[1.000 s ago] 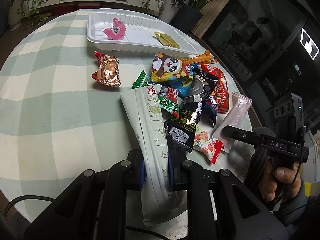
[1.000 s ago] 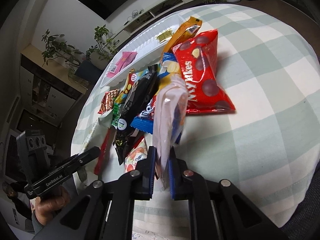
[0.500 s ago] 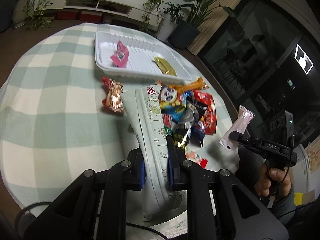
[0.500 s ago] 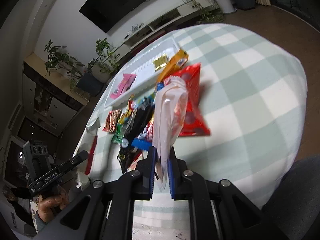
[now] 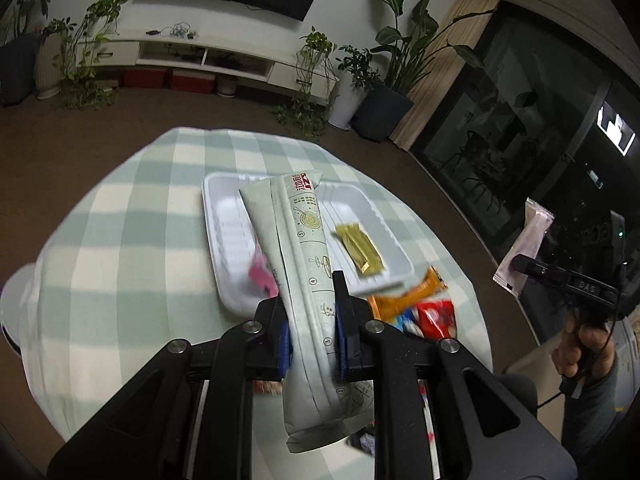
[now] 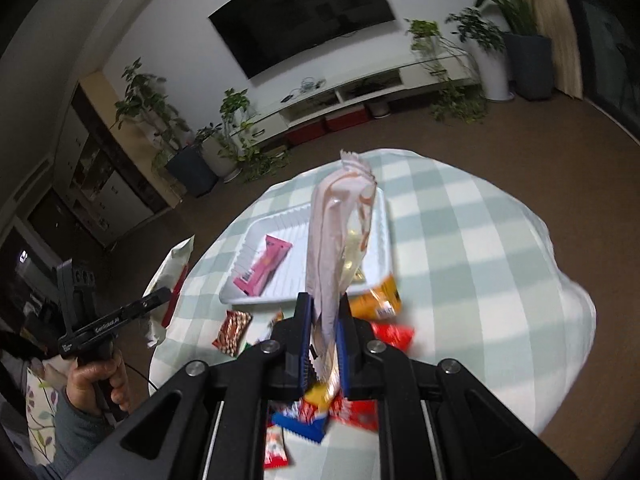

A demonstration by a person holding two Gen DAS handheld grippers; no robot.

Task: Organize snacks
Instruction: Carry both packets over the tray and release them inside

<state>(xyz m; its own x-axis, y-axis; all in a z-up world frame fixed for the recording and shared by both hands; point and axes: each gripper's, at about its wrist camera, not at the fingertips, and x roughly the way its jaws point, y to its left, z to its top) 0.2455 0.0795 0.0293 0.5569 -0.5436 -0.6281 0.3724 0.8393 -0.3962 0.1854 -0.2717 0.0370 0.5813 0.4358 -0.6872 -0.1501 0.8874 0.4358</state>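
Left gripper (image 5: 313, 326) clamps green packet (image 5: 306, 264); right gripper (image 6: 323, 344) clamps pale sachet (image 6: 334, 240); both apparently above tray (image 5: 390, 248).

Wall-mounted TV (image 6: 308, 16), brown floor (image 5: 80, 128).

Round worktop (image 5: 120, 240) under green-and-white checked cloth, white tray (image 5: 224, 216) on it, loose snack packets (image 6: 236, 330) beside the tray

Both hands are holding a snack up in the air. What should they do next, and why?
Probably lower the left hand-held gripper so its long green packet goes into the white tray. The packet is pinched and hangs above the tray, where a pink bar and a gold packet already lie.
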